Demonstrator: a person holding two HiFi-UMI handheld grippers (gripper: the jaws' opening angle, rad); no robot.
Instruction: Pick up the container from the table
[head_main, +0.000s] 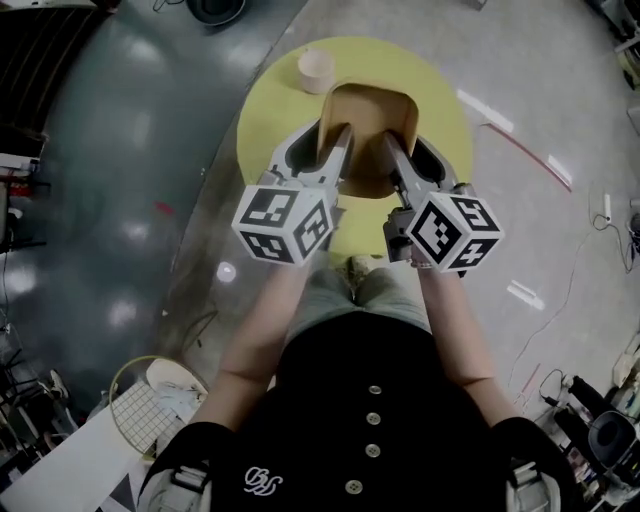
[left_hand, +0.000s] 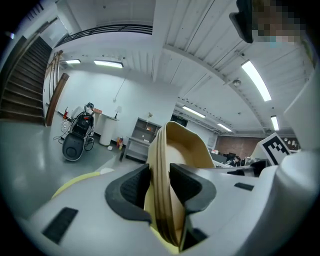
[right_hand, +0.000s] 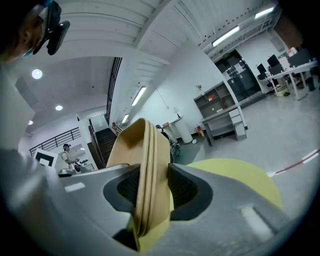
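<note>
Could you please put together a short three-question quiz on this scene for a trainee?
1. True or false: the left hand-held gripper and the right hand-held gripper are each shut on a wall of the container.
2. The round table is: A) yellow B) red C) blue.
3. Fill in: apart from the container, ___ small pale round object sits on the table.
Key: 1 true; 2 A; 3 one.

The container (head_main: 372, 125) hangs over the table (head_main: 262, 120), left gripper (head_main: 335, 135) on its left wall, right gripper (head_main: 400, 145) on its right (a cup (head_main: 316, 70) stands behind-left on the table).
</note>
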